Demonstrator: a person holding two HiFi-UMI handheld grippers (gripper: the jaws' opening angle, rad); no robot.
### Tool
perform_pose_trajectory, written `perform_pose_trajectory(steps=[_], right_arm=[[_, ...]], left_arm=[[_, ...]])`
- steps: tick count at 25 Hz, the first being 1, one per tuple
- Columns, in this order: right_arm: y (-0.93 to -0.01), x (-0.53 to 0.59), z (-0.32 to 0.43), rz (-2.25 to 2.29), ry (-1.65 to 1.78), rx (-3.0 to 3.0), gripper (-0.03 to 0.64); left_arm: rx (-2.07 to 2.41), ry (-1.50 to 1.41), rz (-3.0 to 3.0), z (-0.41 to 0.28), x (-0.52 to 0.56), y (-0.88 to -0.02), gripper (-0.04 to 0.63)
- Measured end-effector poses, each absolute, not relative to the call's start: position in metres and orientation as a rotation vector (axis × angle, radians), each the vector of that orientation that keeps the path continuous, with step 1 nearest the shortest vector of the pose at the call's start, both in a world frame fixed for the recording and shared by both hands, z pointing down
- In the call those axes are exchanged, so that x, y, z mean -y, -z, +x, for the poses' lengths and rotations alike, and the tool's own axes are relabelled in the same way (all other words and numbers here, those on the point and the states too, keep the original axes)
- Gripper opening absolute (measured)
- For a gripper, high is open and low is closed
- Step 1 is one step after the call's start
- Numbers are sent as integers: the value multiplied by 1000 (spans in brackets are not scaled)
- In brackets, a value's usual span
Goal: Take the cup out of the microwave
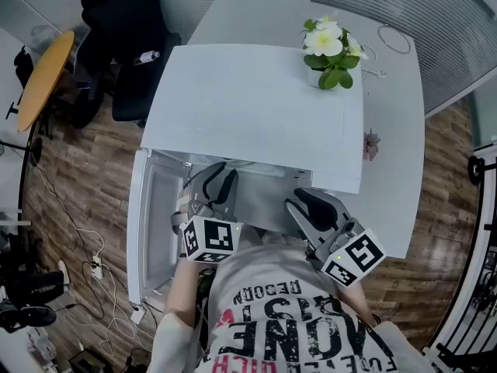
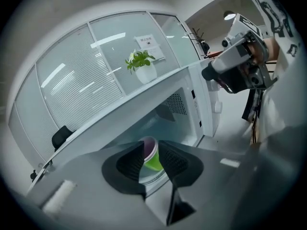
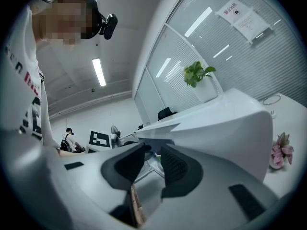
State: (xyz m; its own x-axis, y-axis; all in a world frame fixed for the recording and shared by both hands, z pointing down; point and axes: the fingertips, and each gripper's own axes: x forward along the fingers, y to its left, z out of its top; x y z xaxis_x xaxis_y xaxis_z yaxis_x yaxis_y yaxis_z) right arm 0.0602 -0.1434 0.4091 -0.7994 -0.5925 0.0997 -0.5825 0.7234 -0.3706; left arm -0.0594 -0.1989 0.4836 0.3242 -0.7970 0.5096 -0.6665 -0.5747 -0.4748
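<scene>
Now the green cup [image 2: 152, 158], seen inside the open microwave [image 2: 207, 110] beyond the spread fingers [image 2: 129, 164] of the left gripper [image 2: 149, 150], is judged light and crushable, best taken gently mid-wall, while the right gripper [image 3: 153, 153] is held released, empty.

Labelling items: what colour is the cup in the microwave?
Green cup, purplish at the rim; clearest in the left gripper view.
</scene>
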Motion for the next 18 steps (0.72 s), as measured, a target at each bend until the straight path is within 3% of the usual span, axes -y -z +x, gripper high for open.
perform_pose_trajectory(steps=[18], right_arm=[[-415,146,54,-1033,631,-2899,115]], left_arm=[[-1041,1349,-2307,-57,221,-510,133]])
